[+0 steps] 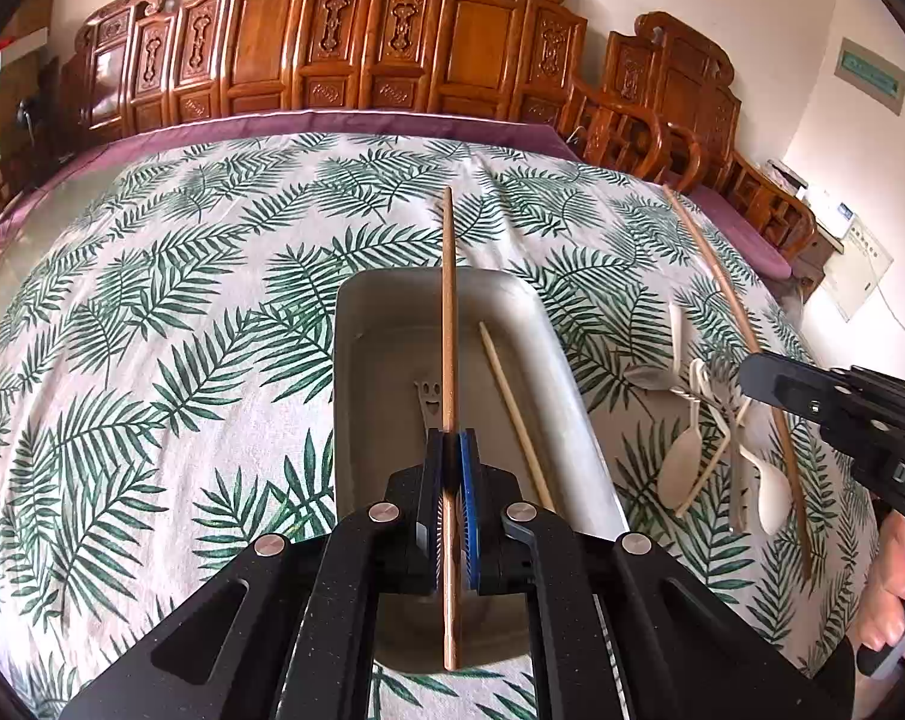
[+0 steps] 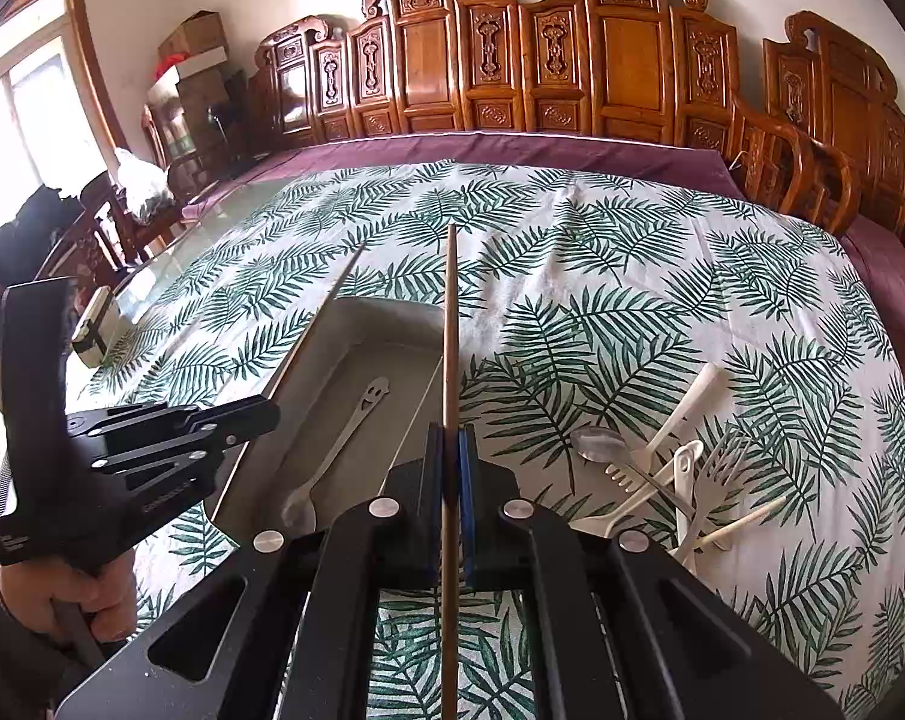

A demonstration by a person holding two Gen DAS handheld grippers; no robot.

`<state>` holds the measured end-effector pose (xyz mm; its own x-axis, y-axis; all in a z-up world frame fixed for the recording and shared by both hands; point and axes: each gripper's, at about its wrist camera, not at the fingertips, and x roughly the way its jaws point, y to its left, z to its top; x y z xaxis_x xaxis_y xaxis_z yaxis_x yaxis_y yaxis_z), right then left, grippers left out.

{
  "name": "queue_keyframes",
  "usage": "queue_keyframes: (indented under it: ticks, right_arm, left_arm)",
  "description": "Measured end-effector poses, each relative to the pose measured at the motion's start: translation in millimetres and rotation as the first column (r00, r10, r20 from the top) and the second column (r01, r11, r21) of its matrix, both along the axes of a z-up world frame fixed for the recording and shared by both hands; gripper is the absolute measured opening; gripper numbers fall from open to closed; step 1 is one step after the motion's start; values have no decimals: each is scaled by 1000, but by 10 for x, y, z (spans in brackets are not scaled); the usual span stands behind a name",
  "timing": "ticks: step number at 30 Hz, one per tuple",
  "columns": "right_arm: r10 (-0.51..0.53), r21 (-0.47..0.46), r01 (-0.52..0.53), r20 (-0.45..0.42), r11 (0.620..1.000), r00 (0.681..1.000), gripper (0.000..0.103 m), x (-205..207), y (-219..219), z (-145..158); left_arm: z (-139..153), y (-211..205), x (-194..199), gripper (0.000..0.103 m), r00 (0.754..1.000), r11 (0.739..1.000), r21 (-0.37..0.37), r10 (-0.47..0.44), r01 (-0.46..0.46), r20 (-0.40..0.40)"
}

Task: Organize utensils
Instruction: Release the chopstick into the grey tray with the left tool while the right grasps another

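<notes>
My left gripper (image 1: 451, 438) is shut on a brown chopstick (image 1: 448, 312) and holds it over the grey tray (image 1: 356, 360). In the tray lie a pale chopstick (image 1: 512, 408) and a metal smiley-handled spoon (image 2: 356, 414). My right gripper (image 2: 450, 429) is shut on a second brown chopstick (image 2: 450, 324), held just right of the tray (image 2: 362, 312). Right of it lies a pile of cream plastic forks and spoons (image 2: 686, 468) with a metal spoon (image 2: 596, 444). In the left wrist view the right gripper (image 1: 752, 375) holds its chopstick (image 1: 722, 282) above that pile (image 1: 728, 468).
The table is covered by a palm-leaf cloth (image 1: 182, 300) over a purple cloth (image 2: 512, 147). Carved wooden chairs (image 1: 344, 42) line the far edge and right side. A small box-like object (image 2: 92, 324) sits at the left table edge.
</notes>
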<state>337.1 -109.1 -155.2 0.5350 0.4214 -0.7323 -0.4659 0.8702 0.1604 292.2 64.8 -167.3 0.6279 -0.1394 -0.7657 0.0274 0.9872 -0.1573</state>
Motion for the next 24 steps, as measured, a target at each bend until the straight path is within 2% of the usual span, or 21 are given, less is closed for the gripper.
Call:
queue_keyframes:
  ticks: [12, 16, 24]
  right_arm:
    - [10, -14, -10, -4, 1000, 1000, 6, 20, 112, -66]
    - [18, -17, -18, -5, 1000, 1000, 6, 6, 180, -72]
    - [37, -14, -37, -3, 999, 999, 6, 20, 385, -57]
  left_arm:
    - [-210, 17, -19, 5, 1000, 1000, 10, 4, -4, -30]
    - [-203, 29, -24, 5, 999, 1000, -3, -3, 3, -38]
    - [-44, 91, -110, 5, 1000, 1000, 17, -9, 10, -9]
